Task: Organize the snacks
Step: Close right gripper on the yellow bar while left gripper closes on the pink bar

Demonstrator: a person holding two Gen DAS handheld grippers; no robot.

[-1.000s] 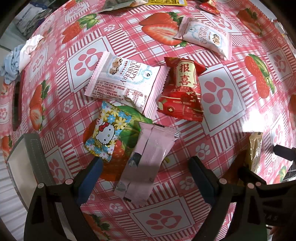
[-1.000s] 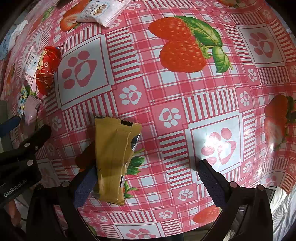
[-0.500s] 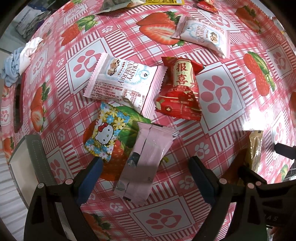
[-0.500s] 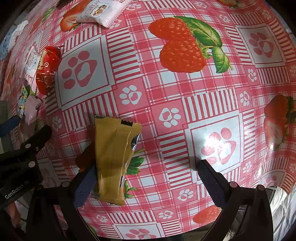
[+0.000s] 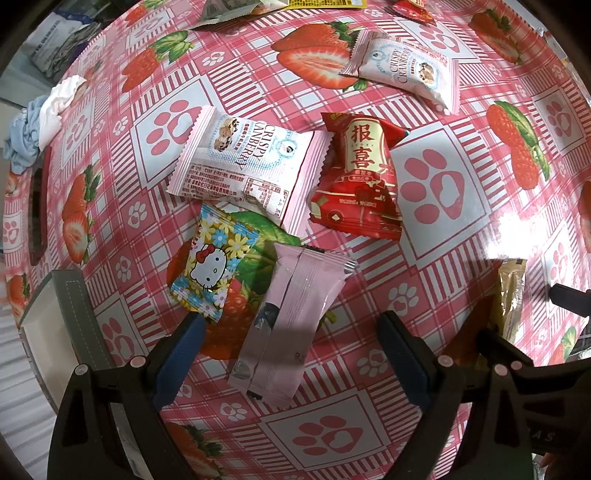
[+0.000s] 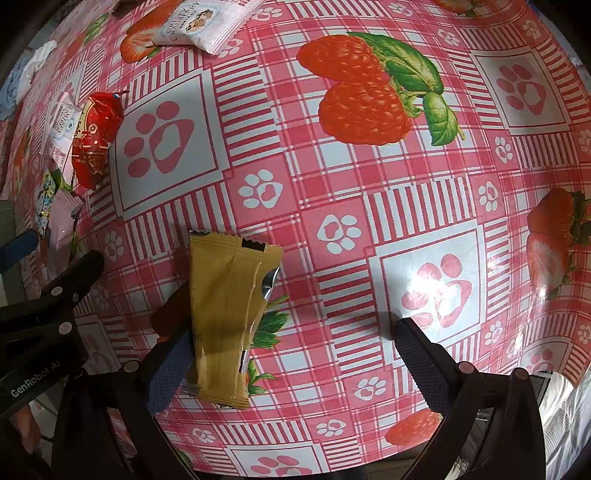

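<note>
My left gripper (image 5: 290,349) stands open above a pale pink bar packet (image 5: 291,325) lying between its fingers. Just beyond lie a flowered cat-print candy (image 5: 212,264), a white cranberry packet (image 5: 245,168) and a red packet (image 5: 360,181). A second white cranberry packet (image 5: 406,68) lies farther back. My right gripper (image 6: 291,354) is open too; a tan bar packet (image 6: 227,314) lies flat against its left finger (image 6: 170,365). The same tan packet (image 5: 511,295) shows at the right of the left wrist view.
A pink strawberry-and-paw tablecloth (image 6: 369,206) covers the table. A grey box edge (image 5: 70,325) sits at the near left, crumpled cloth (image 5: 33,125) at the far left. More packets (image 5: 240,5) lie along the far edge. The left gripper's body (image 6: 40,317) is left of the tan packet.
The left wrist view has shifted slightly, so the packets sit a little lower left in frame. The right gripper and tan packet have not moved.
</note>
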